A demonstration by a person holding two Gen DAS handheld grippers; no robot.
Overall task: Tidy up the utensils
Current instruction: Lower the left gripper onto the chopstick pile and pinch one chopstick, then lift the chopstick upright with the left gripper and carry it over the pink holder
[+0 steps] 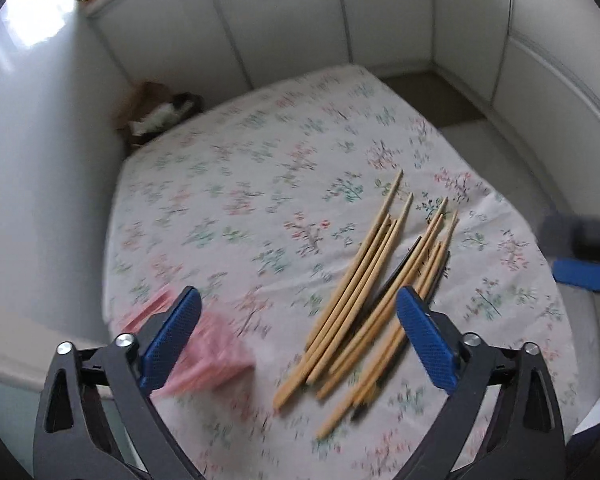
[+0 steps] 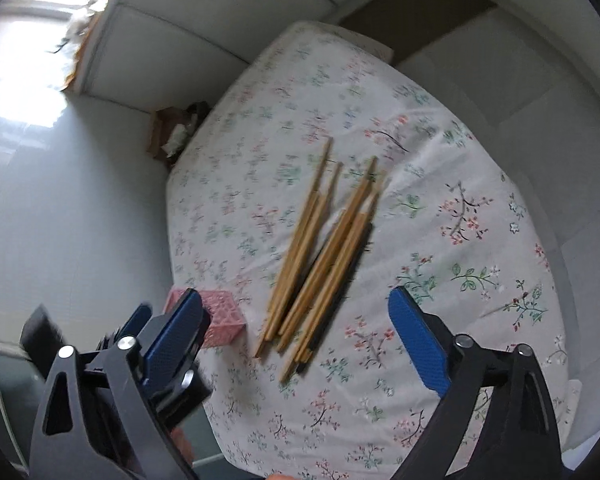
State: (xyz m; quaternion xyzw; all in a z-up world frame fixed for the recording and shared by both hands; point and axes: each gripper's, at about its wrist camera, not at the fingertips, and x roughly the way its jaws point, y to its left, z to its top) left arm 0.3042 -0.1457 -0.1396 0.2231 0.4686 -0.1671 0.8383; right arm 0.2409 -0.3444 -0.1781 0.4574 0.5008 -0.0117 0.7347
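Note:
A loose pile of wooden chopsticks [image 1: 352, 280] [image 2: 332, 256], with a few dark ones under them, lies on the floral tablecloth [image 1: 260, 184] [image 2: 440, 240]. A pink lattice holder [image 1: 212, 352] [image 2: 220, 312] stands to their left, near the table's left edge. My left gripper [image 1: 298, 294] hovers open above the near end of the pile, holding nothing. My right gripper [image 2: 295, 294] is open too, over the same end, and empty. One of its blue pads [image 1: 584, 276] shows at the right edge of the left wrist view.
A brown box with white tissue [image 1: 160, 116] [image 2: 176, 136] sits off the table's far left corner. White cushioned bench seats wrap around the far and right sides. A glossy white wall runs along the left.

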